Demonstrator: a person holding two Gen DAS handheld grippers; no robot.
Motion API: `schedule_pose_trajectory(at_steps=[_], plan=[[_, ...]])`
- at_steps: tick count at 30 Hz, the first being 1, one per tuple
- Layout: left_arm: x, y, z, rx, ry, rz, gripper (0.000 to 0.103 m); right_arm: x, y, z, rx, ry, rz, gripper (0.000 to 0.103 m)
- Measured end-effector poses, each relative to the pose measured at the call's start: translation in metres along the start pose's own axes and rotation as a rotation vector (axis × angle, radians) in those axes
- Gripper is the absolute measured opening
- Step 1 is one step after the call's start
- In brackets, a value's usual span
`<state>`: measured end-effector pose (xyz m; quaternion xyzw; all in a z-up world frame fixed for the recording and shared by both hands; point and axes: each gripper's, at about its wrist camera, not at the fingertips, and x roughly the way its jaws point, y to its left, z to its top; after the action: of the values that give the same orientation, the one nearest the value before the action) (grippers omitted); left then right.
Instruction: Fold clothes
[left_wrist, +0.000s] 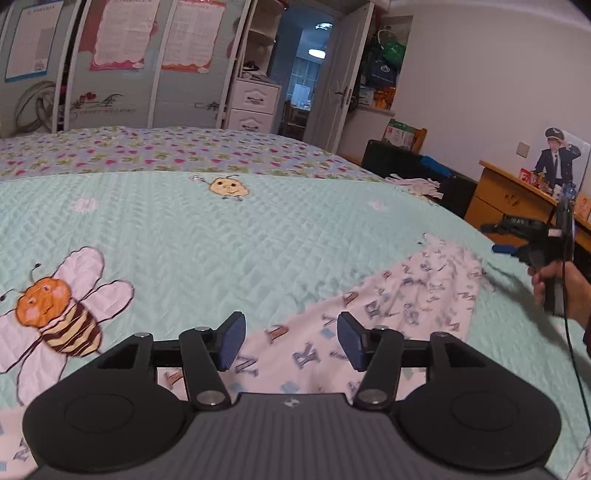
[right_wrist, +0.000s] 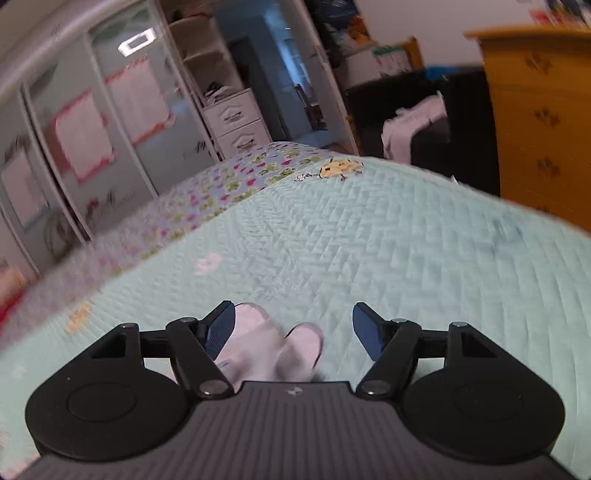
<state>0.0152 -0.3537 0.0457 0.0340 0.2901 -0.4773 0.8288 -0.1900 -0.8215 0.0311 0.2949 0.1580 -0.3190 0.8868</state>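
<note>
On the mint-green quilted bedspread (left_wrist: 258, 240), the white cotton garment printed with letters (left_wrist: 388, 317) lay spread flat. The left gripper (left_wrist: 291, 339) hovered over its near part, fingers released. The right gripper (right_wrist: 293, 332), also released, hung over a white edge. I think each should pinch one corner cleanly before lifting together.

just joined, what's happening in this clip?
A person is folding clothes on a bed with a mint quilt, one hand-held gripper per hand. The left hand-held gripper is open, low over a white letter-print garment lying flat on the quilt, gripping nothing. The right hand-held gripper is also open and empty, with a pale bit of fabric below it; that view is motion-blurred. No fold is visible yet.
</note>
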Motion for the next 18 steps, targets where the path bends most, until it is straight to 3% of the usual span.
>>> schedule_pose_trajectory(at_steps=[4, 7, 10, 12, 13, 14, 18], plan=[[0.011, -0.015, 0.009, 0.028, 0.017, -0.058, 0.058, 0.001, -0.007, -0.014, 0.158, 0.137, -0.046, 0.07], [0.031, -0.032, 0.014, 0.073, 0.051, -0.123, 0.058, -0.003, -0.005, -0.033, 0.21, 0.164, -0.039, 0.071], [0.06, -0.029, 0.023, -0.004, 0.07, -0.149, 0.058, 0.0, 0.009, -0.043, 0.217, 0.202, 0.02, 0.071], [0.077, -0.024, 0.03, -0.104, 0.091, -0.22, 0.056, 0.004, 0.017, -0.046, 0.205, 0.226, 0.05, 0.065], [0.085, -0.023, 0.035, -0.151, 0.104, -0.265, 0.056, 0.007, 0.023, -0.046, 0.197, 0.239, 0.067, 0.041], [0.092, -0.025, 0.037, -0.174, 0.106, -0.289, 0.056, 0.011, 0.026, -0.047, 0.198, 0.259, 0.084, 0.007], [0.107, -0.032, 0.046, -0.25, 0.122, -0.373, 0.031, 0.015, 0.022, -0.05, 0.194, 0.284, 0.098, 0.003]])
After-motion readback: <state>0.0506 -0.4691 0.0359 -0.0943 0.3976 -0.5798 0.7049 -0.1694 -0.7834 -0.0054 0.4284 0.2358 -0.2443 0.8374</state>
